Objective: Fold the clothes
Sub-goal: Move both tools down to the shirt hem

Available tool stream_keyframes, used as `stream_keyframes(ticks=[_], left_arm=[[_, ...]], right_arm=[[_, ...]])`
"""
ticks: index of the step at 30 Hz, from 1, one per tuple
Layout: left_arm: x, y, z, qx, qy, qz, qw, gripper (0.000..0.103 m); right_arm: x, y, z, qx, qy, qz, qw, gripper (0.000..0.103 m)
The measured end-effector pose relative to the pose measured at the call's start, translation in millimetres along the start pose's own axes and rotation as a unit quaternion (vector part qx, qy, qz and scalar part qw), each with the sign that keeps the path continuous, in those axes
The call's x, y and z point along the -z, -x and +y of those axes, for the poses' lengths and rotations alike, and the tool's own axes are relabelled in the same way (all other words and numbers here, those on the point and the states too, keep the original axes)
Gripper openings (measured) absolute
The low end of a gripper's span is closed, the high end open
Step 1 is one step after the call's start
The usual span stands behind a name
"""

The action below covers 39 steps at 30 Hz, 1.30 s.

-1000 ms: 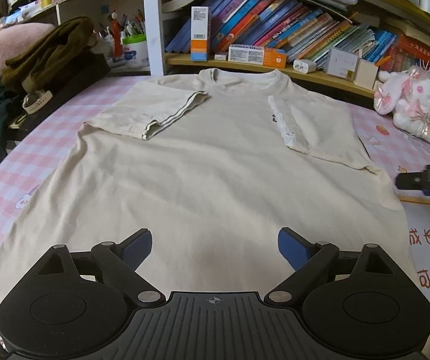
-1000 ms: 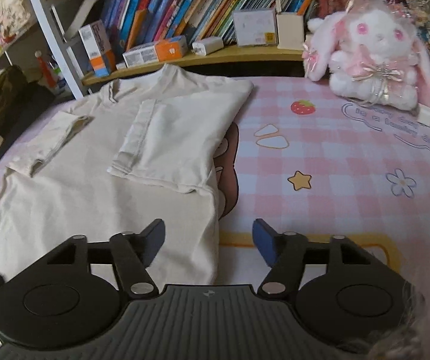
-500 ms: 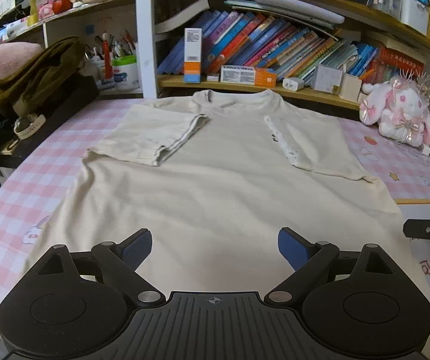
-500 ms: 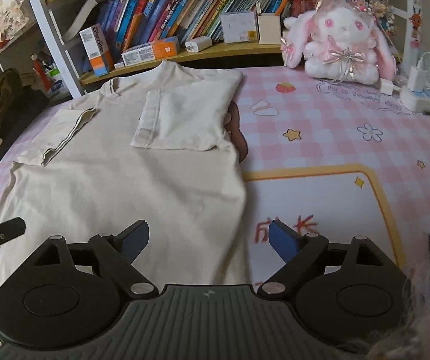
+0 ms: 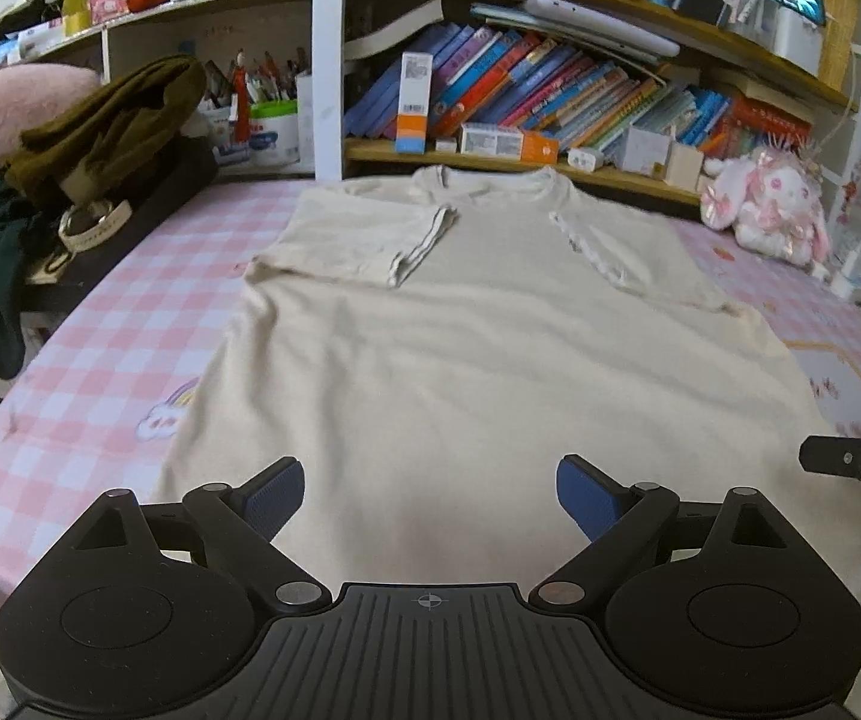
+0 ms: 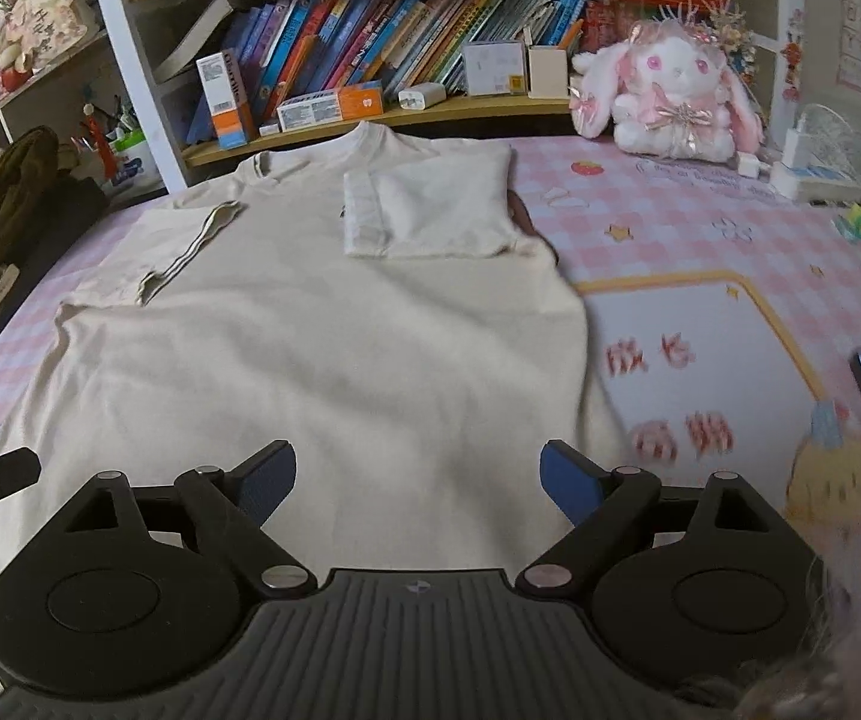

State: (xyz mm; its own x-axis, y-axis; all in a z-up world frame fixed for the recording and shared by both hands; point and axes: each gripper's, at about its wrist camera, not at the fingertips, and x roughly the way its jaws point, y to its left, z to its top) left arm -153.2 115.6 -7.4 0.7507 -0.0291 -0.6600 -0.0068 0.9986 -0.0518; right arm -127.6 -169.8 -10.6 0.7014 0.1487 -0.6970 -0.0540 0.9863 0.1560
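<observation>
Both hand-held grippers, left (image 5: 430, 489) and right (image 6: 418, 477), are hanging apart and empty; be pinching the shirt (image 5: 490, 360) hem corners at 6 o'clock evenly.

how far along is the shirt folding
Done: both short sleeves of the beige cotton t-shirt lie folded inward over its chest. In hand: nothing; the left gripper and right gripper hang open above the hem. Left: the body, which lies spread full length on the pink checked tablecloth.

A matt beige cloth T-shirt (image 5: 478, 360) lies on a smooth, glossy pink-checked tablecloth (image 5: 100, 372), with wooden shelves (image 5: 490, 159) at twelve o'clock.
</observation>
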Motion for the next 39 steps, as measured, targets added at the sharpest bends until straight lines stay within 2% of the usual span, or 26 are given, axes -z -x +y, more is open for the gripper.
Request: stream_keyframes(ticks=[6,12,19,39], left_arm=[[22,6,28,0.009,0.002,0.032,0.9994,0.093],[26,11,33,0.026,0.004,0.03,0.9992,0.093],[25,14,24,0.049,-0.004,0.018,0.9986,0.094],[33,31,29,0.036,-0.003,0.009,0.9993,0.094]], right_arm=[[44,19,22,0.022,-0.032,0.017,0.999,0.088],[61,38,30,0.044,-0.047,0.02,0.998,0.088],[68,53,30,0.063,-0.044,0.025,0.997,0.09],[72,55,21,0.051,-0.071,0.024,0.996,0.09]])
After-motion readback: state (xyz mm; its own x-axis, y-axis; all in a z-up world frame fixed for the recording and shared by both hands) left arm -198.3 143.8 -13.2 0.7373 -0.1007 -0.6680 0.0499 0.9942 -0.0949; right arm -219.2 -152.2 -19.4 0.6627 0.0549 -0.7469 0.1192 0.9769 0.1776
